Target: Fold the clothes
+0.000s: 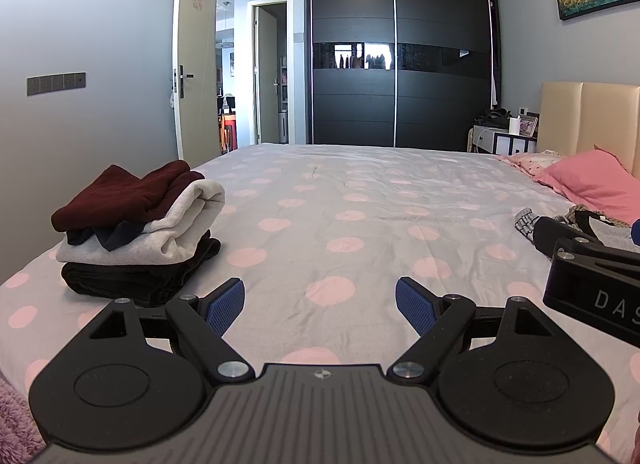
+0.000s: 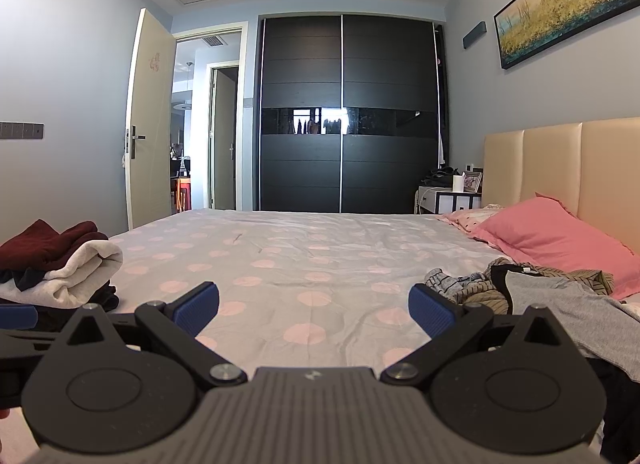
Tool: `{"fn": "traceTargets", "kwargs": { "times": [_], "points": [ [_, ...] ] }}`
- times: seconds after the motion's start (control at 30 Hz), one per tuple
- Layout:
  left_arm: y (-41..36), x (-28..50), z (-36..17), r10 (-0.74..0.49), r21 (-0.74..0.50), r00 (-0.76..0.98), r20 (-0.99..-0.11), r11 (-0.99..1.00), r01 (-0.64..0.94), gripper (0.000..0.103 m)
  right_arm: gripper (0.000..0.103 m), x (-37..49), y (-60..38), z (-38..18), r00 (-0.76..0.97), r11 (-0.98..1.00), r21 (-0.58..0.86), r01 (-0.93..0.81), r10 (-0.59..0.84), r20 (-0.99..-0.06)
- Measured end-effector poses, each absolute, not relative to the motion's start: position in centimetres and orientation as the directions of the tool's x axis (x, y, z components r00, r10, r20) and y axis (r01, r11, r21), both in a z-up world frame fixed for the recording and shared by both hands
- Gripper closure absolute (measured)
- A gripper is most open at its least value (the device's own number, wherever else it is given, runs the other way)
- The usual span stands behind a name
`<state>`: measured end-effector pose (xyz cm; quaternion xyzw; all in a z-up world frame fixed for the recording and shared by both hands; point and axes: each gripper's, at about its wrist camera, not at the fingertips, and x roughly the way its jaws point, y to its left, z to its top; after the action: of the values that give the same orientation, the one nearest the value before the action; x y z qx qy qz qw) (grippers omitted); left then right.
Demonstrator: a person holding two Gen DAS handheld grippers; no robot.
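A stack of folded clothes [image 1: 136,232], maroon on grey on black, sits at the left on the polka-dot bed [image 1: 340,200]; it also shows in the right wrist view [image 2: 60,268]. A heap of unfolded clothes [image 2: 552,296], grey and striped, lies at the right near the pink pillow; it shows at the right edge of the left wrist view [image 1: 580,224]. My left gripper [image 1: 320,306] is open and empty above the bedspread. My right gripper [image 2: 314,310] is open and empty, with the heap just to its right.
A pink pillow [image 2: 552,244] lies against the beige headboard [image 2: 560,168]. A dark sliding wardrobe [image 2: 348,112] stands beyond the bed, a nightstand [image 2: 448,196] to its right, an open door [image 2: 148,124] to its left. The right gripper's body [image 1: 592,288] shows in the left wrist view.
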<state>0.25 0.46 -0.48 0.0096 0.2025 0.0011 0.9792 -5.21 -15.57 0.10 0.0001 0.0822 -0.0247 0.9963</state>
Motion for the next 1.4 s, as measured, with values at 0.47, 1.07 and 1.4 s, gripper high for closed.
{"fn": "traceTargets", "kwargs": {
  "times": [0.47, 1.07, 1.4],
  "points": [
    [0.8, 2.6, -2.8, 0.048, 0.046, 0.867, -0.496, 0.999, -0.029, 0.021, 0.003, -3.0, -19.7, -0.6, 0.953, 0.993, 0.003, 0.119, -0.113, -0.282],
    [-1.2, 9.0, -7.3, 0.096, 0.122, 0.765, -0.636, 0.992, -0.024, 0.039, 0.048, 11.5, -39.4, -6.4, 0.746, 0.910, -0.309, 0.275, -0.405, -0.528],
    [-1.7, 11.2, -9.5, 0.127, 0.148, 0.711, -0.691, 0.988, -0.033, 0.039, 0.064, 19.0, -43.0, -11.8, 0.706, 0.842, -0.487, 0.231, -0.490, -0.511]
  ]
}}
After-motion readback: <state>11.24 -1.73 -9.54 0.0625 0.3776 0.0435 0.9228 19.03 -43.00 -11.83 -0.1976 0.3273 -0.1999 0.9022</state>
